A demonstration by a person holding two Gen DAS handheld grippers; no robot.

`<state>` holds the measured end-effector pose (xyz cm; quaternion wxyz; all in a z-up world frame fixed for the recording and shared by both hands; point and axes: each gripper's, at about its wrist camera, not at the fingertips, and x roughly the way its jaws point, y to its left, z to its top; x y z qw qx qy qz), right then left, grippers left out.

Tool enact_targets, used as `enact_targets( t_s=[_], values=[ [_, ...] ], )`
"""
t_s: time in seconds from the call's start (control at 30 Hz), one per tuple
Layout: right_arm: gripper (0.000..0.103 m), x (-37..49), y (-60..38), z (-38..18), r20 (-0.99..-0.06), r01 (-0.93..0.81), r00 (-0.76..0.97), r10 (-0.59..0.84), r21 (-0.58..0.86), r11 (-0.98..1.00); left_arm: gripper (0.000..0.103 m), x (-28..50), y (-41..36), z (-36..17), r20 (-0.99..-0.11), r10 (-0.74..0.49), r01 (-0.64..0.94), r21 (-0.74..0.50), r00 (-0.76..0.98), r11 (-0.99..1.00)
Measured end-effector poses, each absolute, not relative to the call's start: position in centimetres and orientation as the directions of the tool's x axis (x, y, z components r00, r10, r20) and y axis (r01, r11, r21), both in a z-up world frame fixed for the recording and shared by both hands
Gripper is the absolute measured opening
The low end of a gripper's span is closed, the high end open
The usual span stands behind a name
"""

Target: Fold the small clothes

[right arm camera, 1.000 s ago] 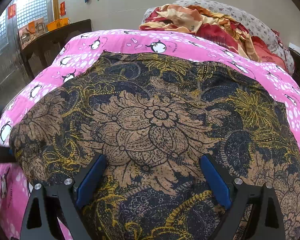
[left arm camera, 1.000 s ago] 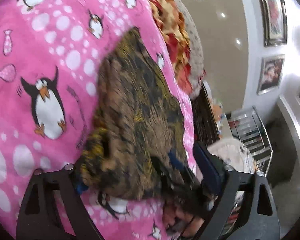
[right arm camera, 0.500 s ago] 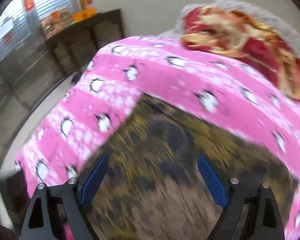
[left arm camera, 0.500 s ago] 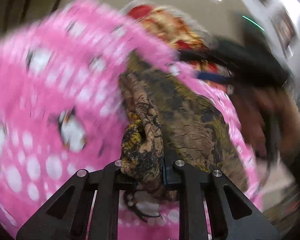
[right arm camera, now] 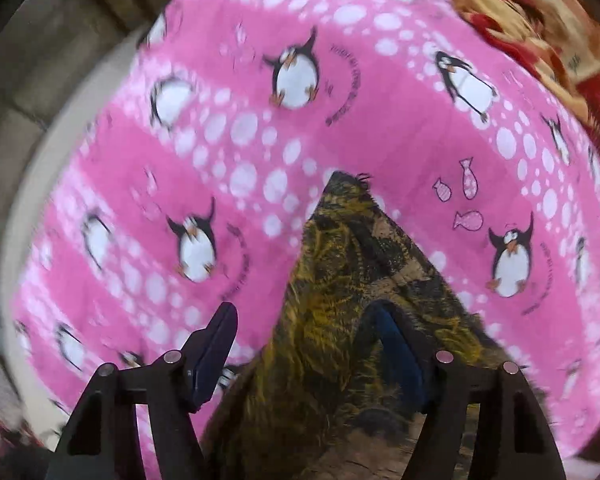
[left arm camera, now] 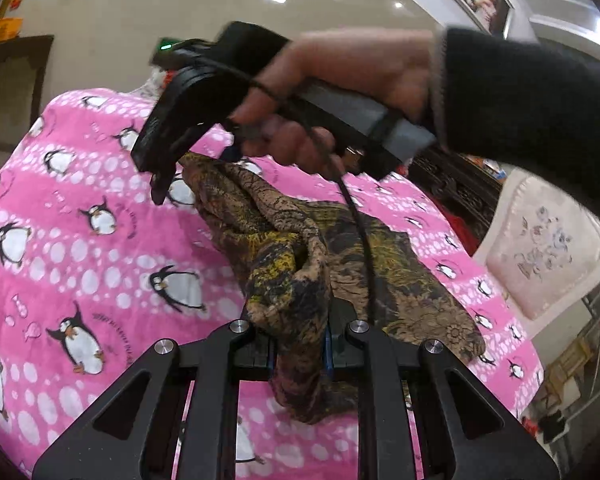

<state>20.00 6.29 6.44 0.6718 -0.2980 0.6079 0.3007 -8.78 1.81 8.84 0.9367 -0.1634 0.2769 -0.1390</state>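
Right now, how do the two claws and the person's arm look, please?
Both claws, left claw and right claw, are black frames with cut-out openings, silver round bolts and blue pads on the fingers. The right claw's body carries a grey block, a thin black cable and a green light. The right hand comes out of a dark knitted sleeve with a pale cuff edge.

I see a bed covered with a pink penguin blanket [left arm camera: 80,248], and directly on it lie a brown and yellow patterned garment [left arm camera: 400,280], partly lifted off the blanket, and a red and cream crumpled cloth [right arm camera: 560,40] at the far edge.
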Motion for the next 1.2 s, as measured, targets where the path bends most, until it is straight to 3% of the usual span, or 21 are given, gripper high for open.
enact_targets(
  t_s=[0.07,0.17,0.23,0.47,0.67,0.83,1.1,1.13,1.2],
  values=[
    [0.041,19.7,6.7,6.5,-0.996,-0.775,0.095,0.004,-0.071,0.627,0.015,-8.7,1.4,9.1,-0.472,-0.356,0.177,-0.383,0.806,0.907],
    [0.013,19.6,6.6,7.0,-0.992,-0.767,0.128,-0.023,-0.114,0.631,0.015,-8.4,1.0,9.4,-0.472,-0.370,0.187,-0.390,0.800,0.902],
    [0.009,19.8,6.2,7.7,-0.990,-0.759,0.139,-0.017,-0.118,0.641,0.015,-8.4,0.6,9.9,-0.468,-0.383,0.202,-0.392,0.796,0.898],
    [0.008,20.9,-1.4,12.1,-0.990,-0.711,0.131,0.059,-0.052,0.701,0.013,-8.2,-2.7,11.9,-0.438,-0.473,0.292,-0.419,0.765,0.860],
    [0.008,22.4,-12.4,14.7,-0.986,-0.646,0.127,0.104,-0.002,0.763,0.012,-7.0,-9.8,12.7,-0.442,-0.573,0.407,-0.417,0.690,0.812],
    [0.008,23.5,-21.3,13.0,-0.985,-0.597,0.112,0.129,0.037,0.802,0.012,-5.5,-17.1,12.2,-0.492,-0.622,0.469,-0.409,0.609,0.783],
    [0.008,26.3,-29.4,5.4,-0.973,-0.514,0.073,0.219,0.151,0.845,0.012,-3.1,-24.5,8.1,-0.646,-0.555,0.451,-0.343,0.524,0.824],
    [0.015,26.5,-30.1,4.7,-0.970,-0.497,0.059,0.234,0.175,0.850,0.012,-3.1,-25.0,7.5,-0.662,-0.543,0.448,-0.331,0.517,0.830],
    [0.018,26.8,-32.1,4.0,-0.934,-0.431,0.050,0.353,0.299,0.851,0.017,-3.6,-25.9,6.9,-0.680,-0.525,0.447,-0.312,0.511,0.838]
  ],
)
